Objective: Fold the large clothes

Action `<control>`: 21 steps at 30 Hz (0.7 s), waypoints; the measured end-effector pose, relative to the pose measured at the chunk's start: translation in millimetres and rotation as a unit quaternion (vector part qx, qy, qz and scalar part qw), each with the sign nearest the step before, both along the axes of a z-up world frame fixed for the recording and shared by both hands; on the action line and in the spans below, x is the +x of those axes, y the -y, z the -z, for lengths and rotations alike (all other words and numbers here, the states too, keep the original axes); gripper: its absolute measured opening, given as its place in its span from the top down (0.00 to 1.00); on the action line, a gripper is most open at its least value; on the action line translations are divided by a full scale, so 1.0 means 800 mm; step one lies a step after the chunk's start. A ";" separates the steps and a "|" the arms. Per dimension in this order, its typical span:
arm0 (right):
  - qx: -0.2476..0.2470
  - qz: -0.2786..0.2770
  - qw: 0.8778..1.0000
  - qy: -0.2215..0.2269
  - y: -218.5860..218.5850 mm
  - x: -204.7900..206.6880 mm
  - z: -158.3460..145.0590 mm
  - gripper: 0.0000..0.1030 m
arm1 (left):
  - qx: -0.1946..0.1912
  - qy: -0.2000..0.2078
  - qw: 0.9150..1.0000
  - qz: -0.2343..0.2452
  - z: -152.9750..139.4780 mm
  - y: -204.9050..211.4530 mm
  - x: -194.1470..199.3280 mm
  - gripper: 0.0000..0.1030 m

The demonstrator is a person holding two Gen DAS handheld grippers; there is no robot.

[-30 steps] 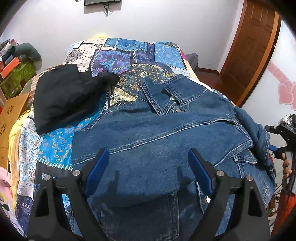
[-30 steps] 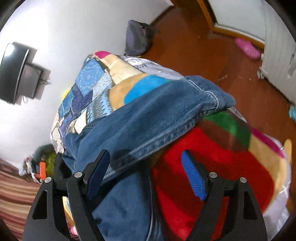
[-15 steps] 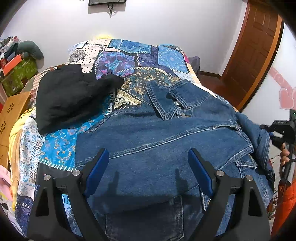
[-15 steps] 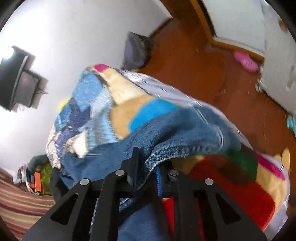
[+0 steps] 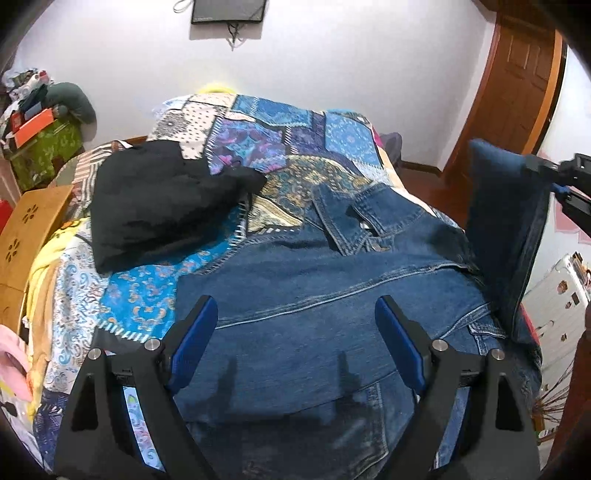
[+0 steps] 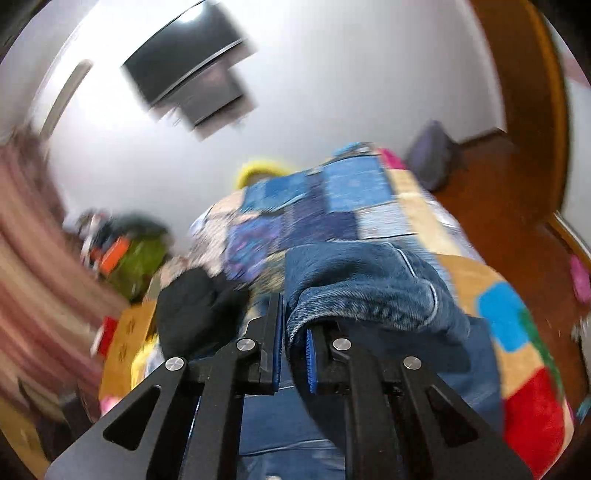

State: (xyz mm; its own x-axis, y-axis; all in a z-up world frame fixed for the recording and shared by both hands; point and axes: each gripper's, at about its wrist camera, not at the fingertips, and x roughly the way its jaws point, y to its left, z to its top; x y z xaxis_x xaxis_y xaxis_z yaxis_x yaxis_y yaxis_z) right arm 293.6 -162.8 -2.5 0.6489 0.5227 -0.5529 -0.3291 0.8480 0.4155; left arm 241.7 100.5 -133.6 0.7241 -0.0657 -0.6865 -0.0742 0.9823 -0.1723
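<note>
A blue denim jacket (image 5: 332, 295) lies spread on the patchwork bedspread (image 5: 258, 140), collar toward the far wall. My left gripper (image 5: 295, 343) is open and empty, hovering over the jacket's back. My right gripper (image 6: 293, 339) is shut on the jacket's right sleeve (image 6: 362, 280) and holds it lifted above the bed. In the left wrist view the raised sleeve (image 5: 506, 221) hangs from that gripper at the right edge.
A black garment (image 5: 159, 199) lies on the bed's left side. A wooden stool (image 5: 26, 232) and a cluttered green box (image 5: 44, 144) stand at the left. A wooden door (image 5: 517, 92) is at the right, a wall screen (image 5: 229, 11) behind the bed.
My right gripper closed on the sleeve at the bed's right edge and lifted it up, swinging toward the bed. My left gripper stayed open, shifting slightly back over the jacket.
</note>
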 end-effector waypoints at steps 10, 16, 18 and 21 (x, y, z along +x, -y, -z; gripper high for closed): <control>-0.142 -0.162 0.970 -0.115 -0.151 -0.014 0.138 0.91 | -0.012 -0.007 0.999 -0.038 0.015 -0.049 -0.029 0.16; -0.202 -0.225 0.941 -0.154 -0.169 -0.033 0.169 0.89 | -0.017 -0.017 0.999 -0.048 0.024 -0.060 -0.034 0.16; -0.211 -0.232 0.936 -0.158 -0.164 -0.036 0.169 0.86 | -0.019 -0.019 0.998 -0.048 0.026 -0.059 -0.033 0.16; -0.208 -0.235 0.936 -0.159 -0.152 -0.043 0.157 0.84 | -0.024 -0.023 0.999 -0.043 0.027 -0.055 -0.031 0.16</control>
State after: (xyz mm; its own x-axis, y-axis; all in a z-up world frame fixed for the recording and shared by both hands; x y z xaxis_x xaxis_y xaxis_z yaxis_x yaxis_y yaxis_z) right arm 258.8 -41.1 -128.0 0.1700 0.4065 -0.8977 -0.6225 0.7505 0.2219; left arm 217.3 144.3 -155.1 0.6965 -0.0375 -0.7166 -0.1670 0.9628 -0.2126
